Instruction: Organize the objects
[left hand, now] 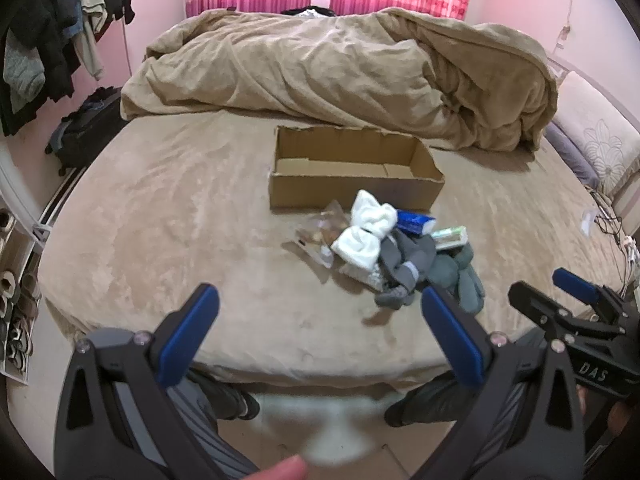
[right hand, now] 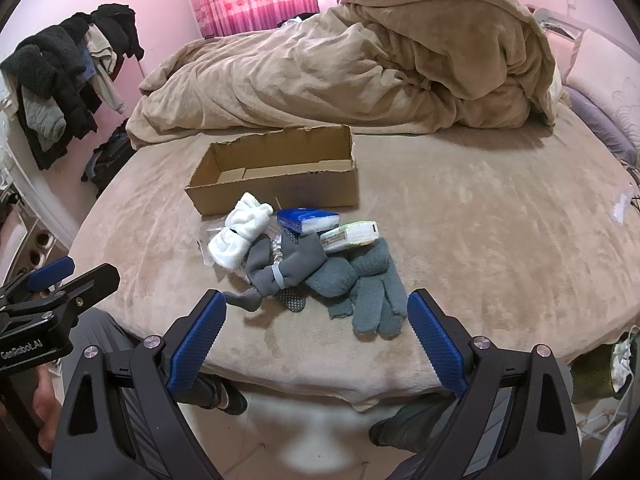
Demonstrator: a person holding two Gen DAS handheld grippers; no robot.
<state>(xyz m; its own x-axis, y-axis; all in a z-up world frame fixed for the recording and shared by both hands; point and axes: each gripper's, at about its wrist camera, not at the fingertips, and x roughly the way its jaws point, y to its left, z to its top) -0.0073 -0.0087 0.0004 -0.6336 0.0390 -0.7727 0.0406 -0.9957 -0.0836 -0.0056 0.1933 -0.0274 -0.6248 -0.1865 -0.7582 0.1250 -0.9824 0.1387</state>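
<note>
An empty open cardboard box lies on the bed. In front of it is a pile: white socks, a blue tissue pack, a green-white pack, grey socks, grey-green gloves and a clear plastic bag. My left gripper is open and empty, short of the pile. My right gripper is open and empty, just before the gloves.
A crumpled tan duvet fills the far half of the bed. Clothes hang on a rack at the left. Pillows lie at the right. The bed's front edge is below the grippers.
</note>
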